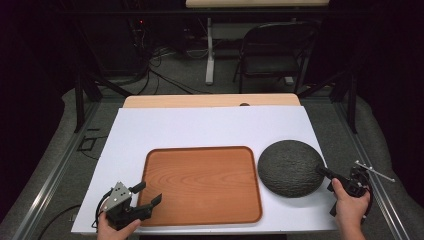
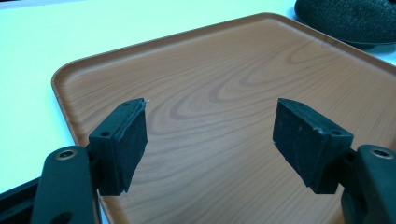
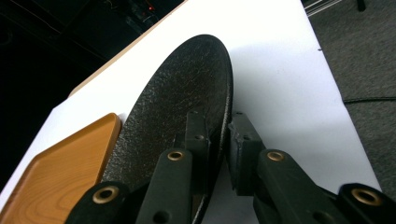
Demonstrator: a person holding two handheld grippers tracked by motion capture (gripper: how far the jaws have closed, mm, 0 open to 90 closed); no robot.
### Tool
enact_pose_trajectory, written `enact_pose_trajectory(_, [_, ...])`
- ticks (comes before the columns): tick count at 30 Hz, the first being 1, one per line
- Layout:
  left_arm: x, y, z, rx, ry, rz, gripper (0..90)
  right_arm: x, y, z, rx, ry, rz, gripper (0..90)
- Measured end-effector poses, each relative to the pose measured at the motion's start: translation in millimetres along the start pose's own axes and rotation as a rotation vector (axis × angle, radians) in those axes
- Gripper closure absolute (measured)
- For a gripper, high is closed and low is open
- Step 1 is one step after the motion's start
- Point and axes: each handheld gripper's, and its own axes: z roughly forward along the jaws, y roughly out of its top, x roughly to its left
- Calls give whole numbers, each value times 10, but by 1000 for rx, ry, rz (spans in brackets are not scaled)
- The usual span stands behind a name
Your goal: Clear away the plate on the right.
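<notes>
A brown wooden tray (image 1: 202,182) lies flat on the white sheet, near the front of the table. A dark, rough-textured round plate (image 1: 290,167) sits just to its right. My left gripper (image 1: 150,192) hovers over the tray's near-left corner, open. In the left gripper view, my left gripper (image 2: 210,135) holds nothing over the tray (image 2: 210,70), with the plate (image 2: 345,18) far off. My right gripper (image 1: 321,171) is at the plate's right rim. In the right gripper view, my right gripper (image 3: 218,122) is shut on the rim of the plate (image 3: 187,88), beside the tray (image 3: 60,172).
A white sheet (image 1: 200,127) covers the tabletop, with bare wood (image 1: 210,101) along the far edge. A black folding chair (image 1: 272,52) and a white table leg (image 1: 210,55) stand behind. Cables lie on the grey floor (image 1: 165,80).
</notes>
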Motion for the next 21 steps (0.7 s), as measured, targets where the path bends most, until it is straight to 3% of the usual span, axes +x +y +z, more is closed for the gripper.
enact_pose_trajectory(12, [7, -3, -5, 1, 0, -10, 263, 13, 135, 64, 20, 38, 59, 849])
enact_pose_trajectory(15, [7, -3, -6, 2, -1, -11, 262, 27, 205, 105, 38, 61, 105, 868])
enact_pose_trajectory(21, [8, -3, -5, 2, -3, -9, 262, 96, 328, 157, 82, 54, 94, 870])
